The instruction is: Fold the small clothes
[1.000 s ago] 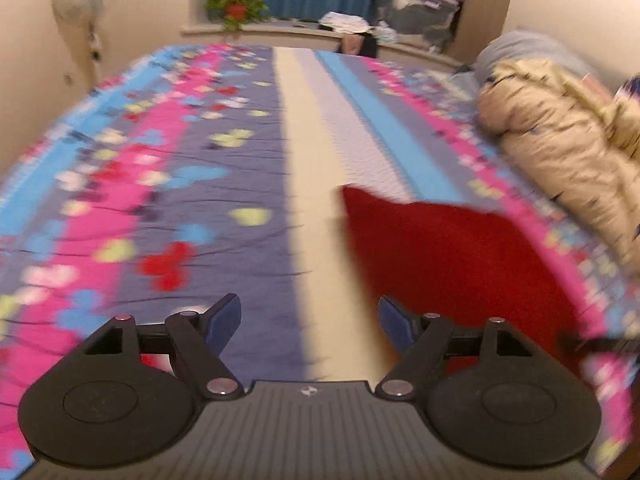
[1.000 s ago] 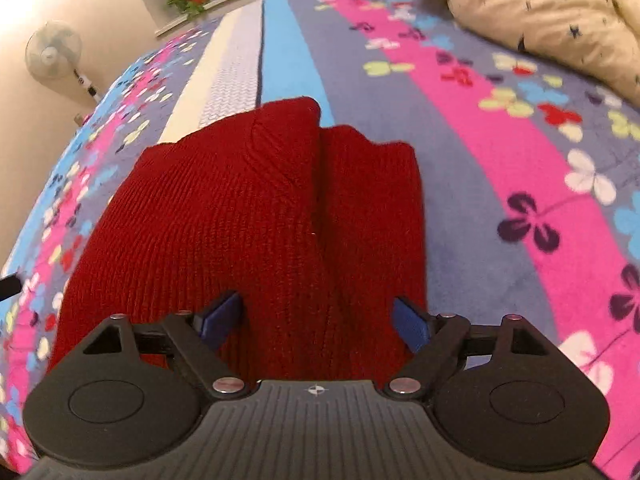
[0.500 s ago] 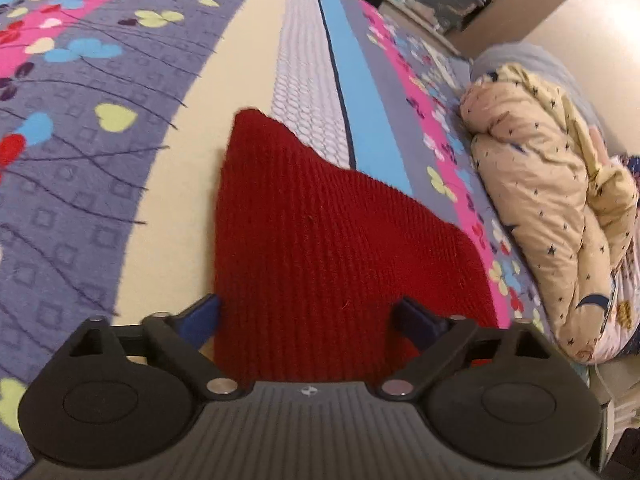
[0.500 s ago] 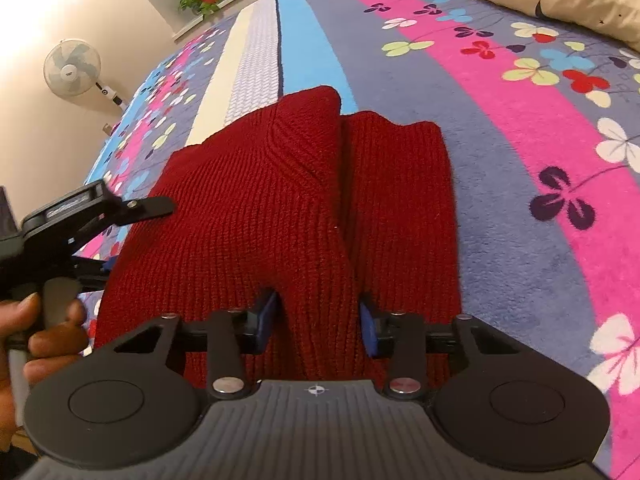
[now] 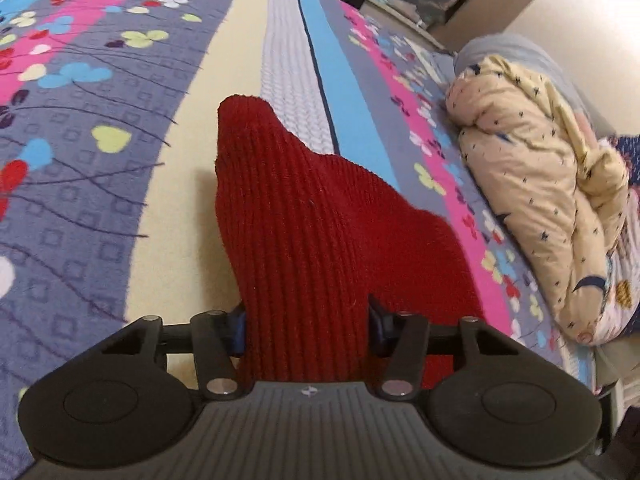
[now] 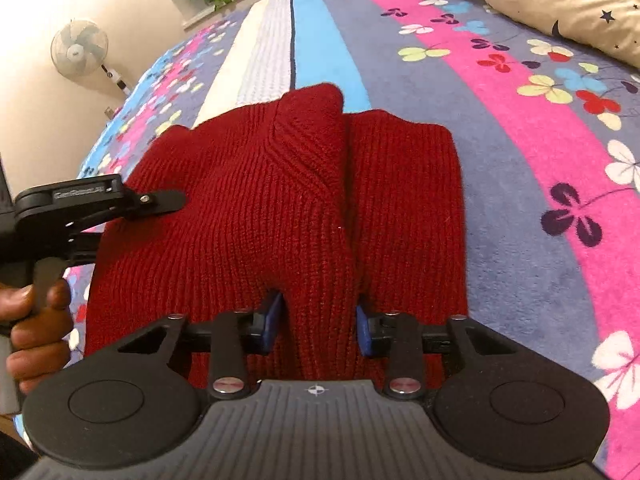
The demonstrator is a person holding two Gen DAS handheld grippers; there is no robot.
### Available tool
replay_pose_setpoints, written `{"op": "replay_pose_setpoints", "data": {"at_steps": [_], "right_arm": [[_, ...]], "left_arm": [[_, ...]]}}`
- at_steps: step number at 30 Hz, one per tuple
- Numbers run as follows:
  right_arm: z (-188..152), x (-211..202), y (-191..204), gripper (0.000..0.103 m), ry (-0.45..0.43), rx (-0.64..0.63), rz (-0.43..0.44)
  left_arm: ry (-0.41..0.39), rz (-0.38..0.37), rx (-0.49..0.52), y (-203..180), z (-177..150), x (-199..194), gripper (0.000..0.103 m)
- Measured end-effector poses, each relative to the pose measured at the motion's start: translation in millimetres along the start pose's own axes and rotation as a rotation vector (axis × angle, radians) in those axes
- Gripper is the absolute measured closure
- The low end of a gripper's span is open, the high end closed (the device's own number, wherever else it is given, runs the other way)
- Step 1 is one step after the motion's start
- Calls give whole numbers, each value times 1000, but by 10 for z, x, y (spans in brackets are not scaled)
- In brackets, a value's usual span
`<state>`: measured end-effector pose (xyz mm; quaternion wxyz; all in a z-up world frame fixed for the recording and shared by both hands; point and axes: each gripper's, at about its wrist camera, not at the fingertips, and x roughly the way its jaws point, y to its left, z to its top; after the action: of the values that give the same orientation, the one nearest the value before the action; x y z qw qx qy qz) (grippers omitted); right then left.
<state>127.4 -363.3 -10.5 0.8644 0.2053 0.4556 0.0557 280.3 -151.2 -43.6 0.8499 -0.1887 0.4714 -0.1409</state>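
Now, on the flower-striped bedspread (image 6: 520, 128), a dark red knitted garment (image 6: 280, 208) lies partly folded, its long axis running away from me toward the far windowsill. Beside it to the right sits a bundled cream quilt (image 5: 540, 184). Both my grippers have just been closing on the garment's near edge: the right gripper (image 6: 320, 320) pinches a raised ridge of knit near the middle, while the left gripper (image 5: 306, 320) clasps a bunch at the left corner, held in my hand (image 6: 36, 332). Judging from this, the coming fold goes lengthwise, away from me. My grippers' bodies hide the near hem.
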Motion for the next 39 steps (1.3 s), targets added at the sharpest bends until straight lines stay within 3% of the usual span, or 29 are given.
{"op": "replay_pose_setpoints", "data": {"at_steps": [2, 5, 8, 13, 16, 18, 20, 21, 26, 27, 30, 31, 32, 34, 35, 38, 39], "right_arm": [[-28, -49, 77, 78, -25, 1, 12], [-108, -105, 305, 80, -47, -23, 56], [-230, -102, 623, 81, -35, -56, 161], [-527, -94, 1249, 82, -11, -184, 318], [-696, -20, 1505, 82, 22, -247, 330], [-785, 55, 1606, 82, 46, -274, 305], [-837, 92, 1649, 82, 52, -273, 292], [-845, 83, 1664, 83, 39, -275, 275], [-885, 6, 1667, 79, 24, -251, 247], [-906, -14, 1663, 75, 22, -262, 241], [-960, 27, 1685, 41, 43, -305, 193], [-1006, 47, 1679, 37, 52, -319, 181], [-1038, 72, 1668, 37, 60, -330, 170], [-1068, 99, 1646, 37, 67, -331, 155], [-1069, 102, 1626, 37, 71, -327, 152], [-1045, 46, 1586, 48, 62, -300, 171], [-1031, 13, 1577, 56, 54, -294, 183]], "left_arm": [[-16, -1, 20, -27, 1, -186, 46], [-73, 7, 90, -11, -20, -601, 46], [-100, 36, 115, 241, 26, -1076, 46], [-42, 102, 130, 964, 79, -1686, 43], [43, 125, 73, 1466, 66, -1700, 36], [86, 224, 27, 1717, 38, -1625, 35], [18, 356, 49, 1771, -20, -1761, 35], [-7, 375, 68, 1759, -65, -1853, 35], [-96, 286, 150, 1663, -448, -2328, 34], [-107, 260, 174, 1630, -547, -2381, 34], [-124, 175, 224, 1555, -840, -2398, 34], [-124, 152, 234, 1587, -945, -2350, 34], [-111, 139, 232, 1608, -1067, -2227, 34], [54, 161, 157, 1795, -1215, -1914, 28], [89, 166, 101, 1857, -1224, -1850, 28], [48, 153, 152, 1778, -1179, -1902, 28], [43, 160, 171, 1754, -1188, -1913, 28]]}}
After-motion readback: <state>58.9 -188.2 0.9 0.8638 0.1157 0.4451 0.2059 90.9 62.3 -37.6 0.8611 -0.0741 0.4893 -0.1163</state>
